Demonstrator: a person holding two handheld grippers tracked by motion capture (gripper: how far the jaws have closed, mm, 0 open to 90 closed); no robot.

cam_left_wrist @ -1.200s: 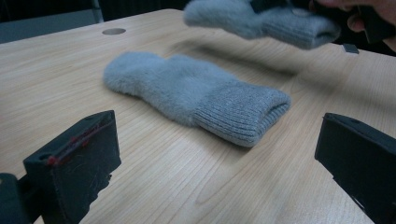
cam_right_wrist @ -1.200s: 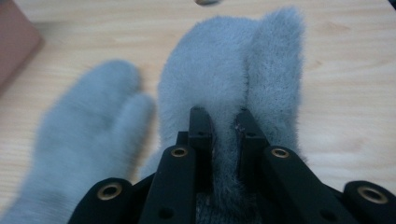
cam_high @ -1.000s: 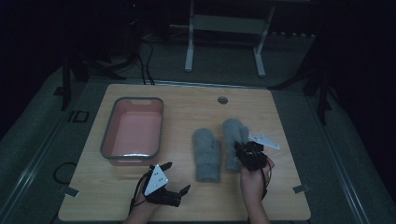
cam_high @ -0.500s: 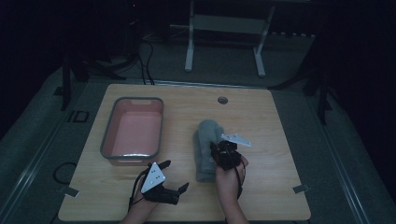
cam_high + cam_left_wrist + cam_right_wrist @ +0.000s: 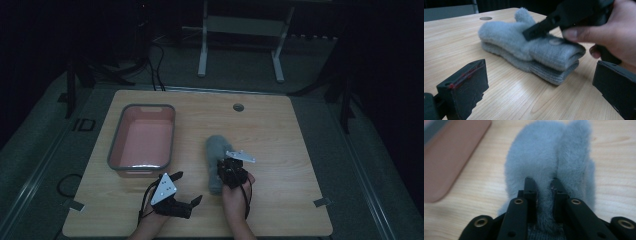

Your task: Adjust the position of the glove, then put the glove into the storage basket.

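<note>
Two grey fuzzy mittens lie stacked in the middle of the wooden table. The upper mitten rests on the lower mitten, cuffs toward me. My right gripper is shut on a fold of the upper mitten near its cuff, and one of its jaws lies across that mitten in the left gripper view. My left gripper rests near the table's front edge, left of the mittens, open with nothing between its jaws.
A pink tub with a grey rim stands at the left of the table. A small round hole sits near the far edge. A white stand and cables are on the floor behind.
My right gripper has carried the right-hand mitten leftward and down onto the other mitten, so the two now lie stacked. The left gripper has kept still.
</note>
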